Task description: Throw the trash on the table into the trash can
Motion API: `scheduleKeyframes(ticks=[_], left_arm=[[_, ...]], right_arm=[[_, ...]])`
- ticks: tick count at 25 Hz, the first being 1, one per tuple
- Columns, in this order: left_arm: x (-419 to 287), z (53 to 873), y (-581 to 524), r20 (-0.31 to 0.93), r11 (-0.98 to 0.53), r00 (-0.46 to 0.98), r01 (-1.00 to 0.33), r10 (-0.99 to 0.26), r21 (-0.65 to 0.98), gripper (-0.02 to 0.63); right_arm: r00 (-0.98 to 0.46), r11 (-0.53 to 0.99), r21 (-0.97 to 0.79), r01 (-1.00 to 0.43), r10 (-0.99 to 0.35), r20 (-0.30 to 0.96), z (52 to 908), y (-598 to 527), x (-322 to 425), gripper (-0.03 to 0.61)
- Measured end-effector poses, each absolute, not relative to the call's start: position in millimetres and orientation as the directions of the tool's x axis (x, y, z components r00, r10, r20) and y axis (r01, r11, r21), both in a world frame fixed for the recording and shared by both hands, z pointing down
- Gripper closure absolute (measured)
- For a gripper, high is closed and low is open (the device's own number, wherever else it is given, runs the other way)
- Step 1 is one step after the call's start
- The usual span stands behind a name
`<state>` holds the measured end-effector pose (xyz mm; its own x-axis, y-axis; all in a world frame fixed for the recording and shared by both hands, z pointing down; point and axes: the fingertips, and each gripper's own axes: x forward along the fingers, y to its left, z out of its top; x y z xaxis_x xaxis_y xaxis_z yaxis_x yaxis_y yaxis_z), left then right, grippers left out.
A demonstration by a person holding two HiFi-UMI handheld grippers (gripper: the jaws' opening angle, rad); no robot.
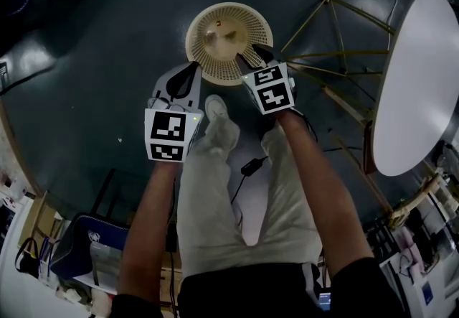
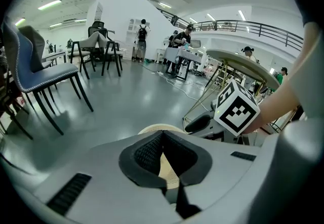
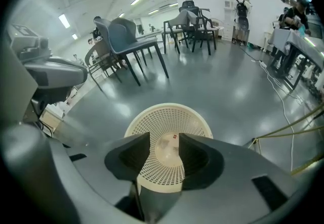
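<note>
The right gripper (image 1: 249, 57) hangs over the trash can (image 3: 167, 117), jaws wide and empty. Trash (image 3: 175, 137) lies at the can's bottom. The left gripper (image 2: 163, 134) is beside the can's rim, jaws together, empty.

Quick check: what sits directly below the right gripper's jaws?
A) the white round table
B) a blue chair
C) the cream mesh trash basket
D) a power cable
C: the right gripper looks through its open, empty jaws straight into the cream mesh trash basket.

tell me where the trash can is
In the head view the trash can stands on the floor at top centre, just under the right gripper and left of the white table.
</note>
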<state>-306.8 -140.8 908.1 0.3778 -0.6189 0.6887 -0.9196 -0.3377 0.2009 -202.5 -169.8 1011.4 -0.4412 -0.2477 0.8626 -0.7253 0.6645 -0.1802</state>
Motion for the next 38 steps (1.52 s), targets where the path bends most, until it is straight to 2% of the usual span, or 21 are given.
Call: scheduleKeyframes(ticks=[4,9,17,26,38], left_arm=[[-303,889,-137,0.678,-0.342,0.378,-0.919,-0.630,0.195,0.598],[-304,852,-131,0.666,-0.333,0.367,-0.925,-0.649,0.185,0.598],[-301,779,-123,0.664,-0.316,0.355,-0.931,-0.658,0.185,0.598],[-288,678,-114,0.649,-0.341,0.375,-0.922,-0.662,0.185,0.598],[-277,541,-105,0.565,-0.429,0.434,-0.890,-0.702,0.152,0.598]], right_arm=[[-0.443,0.668,-0.167,-0.725,-0.266,0.856,988,-167,-199,0.401],[-0.455,0.677,-0.138,-0.723,-0.315,0.833,935,-165,-196,0.477],[-0.482,0.681,-0.127,-0.721,-0.362,0.798,842,-165,-189,0.528],[-0.558,0.685,-0.176,-0.707,-0.387,0.734,707,-156,-193,0.551],[-0.598,0.732,-0.090,-0.675,-0.471,0.648,542,-135,-205,0.560]])
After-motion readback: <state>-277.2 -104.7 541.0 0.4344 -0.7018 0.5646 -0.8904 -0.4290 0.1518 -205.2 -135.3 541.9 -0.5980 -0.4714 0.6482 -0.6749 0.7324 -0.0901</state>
